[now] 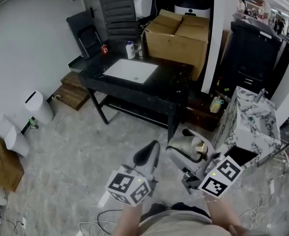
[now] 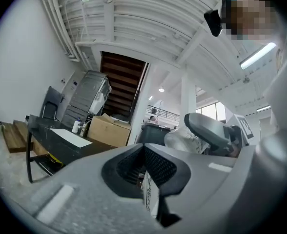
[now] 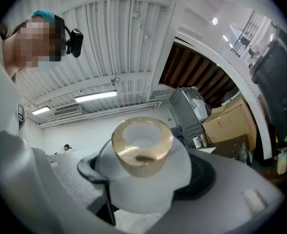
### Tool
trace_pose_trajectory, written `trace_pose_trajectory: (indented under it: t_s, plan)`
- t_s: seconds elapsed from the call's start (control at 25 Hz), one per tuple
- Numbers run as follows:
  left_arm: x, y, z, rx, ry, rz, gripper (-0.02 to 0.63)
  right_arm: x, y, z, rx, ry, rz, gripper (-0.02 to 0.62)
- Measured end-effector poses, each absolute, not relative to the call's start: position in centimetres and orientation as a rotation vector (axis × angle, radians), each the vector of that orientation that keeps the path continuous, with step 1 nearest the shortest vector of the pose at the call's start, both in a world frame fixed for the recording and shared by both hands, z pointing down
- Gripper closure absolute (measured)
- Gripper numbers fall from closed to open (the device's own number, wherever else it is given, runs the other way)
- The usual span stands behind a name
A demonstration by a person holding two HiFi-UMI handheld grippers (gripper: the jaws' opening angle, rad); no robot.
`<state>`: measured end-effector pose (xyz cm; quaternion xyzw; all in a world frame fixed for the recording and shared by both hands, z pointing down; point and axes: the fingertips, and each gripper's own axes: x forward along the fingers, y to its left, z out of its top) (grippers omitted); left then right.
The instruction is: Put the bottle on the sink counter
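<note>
Currently held: frosted white bottle [image 3: 142, 152], rounded, gold metallic collar.
Right claw [image 3: 149, 178] clamps its body; left claw [image 2: 144, 168] closed, empty.

A big brown cardboard box [image 1: 176, 36] sits at 12 o'clock. A black chair [image 1: 85, 31] stands at 11 o'clock. Wooden steps [image 1: 71, 93] and a white bin [image 1: 39, 107] are at 9 o'clock, close together. A small brown box [image 1: 4, 168] sits at 8 o'clock.

bottle [image 3: 142, 152] in right tool [image 1: 192, 149], left tool [image 1: 147, 157] beside it, sink counter [image 1: 170, 82] ahead, cardboard box [image 1: 176, 38] behind counter
</note>
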<state>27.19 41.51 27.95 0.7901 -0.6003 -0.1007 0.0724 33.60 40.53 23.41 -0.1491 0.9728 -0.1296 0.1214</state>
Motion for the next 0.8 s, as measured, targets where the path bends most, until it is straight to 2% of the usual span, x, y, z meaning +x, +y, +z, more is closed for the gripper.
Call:
trace_pose_trajectory:
  t_s: [0.52,0.8]
  plan:
    - [25.5,41.2,28.0,2.517,-1.688,-0.229,0.598,30.0,40.4,24.8,-0.467,2.890,-0.390,0.255]
    - [23.3,37.8,29.6,2.455,-1.701,-0.247,0.598,28.2,36.3,25.6,-0.470,2.947,-0.312,0.255]
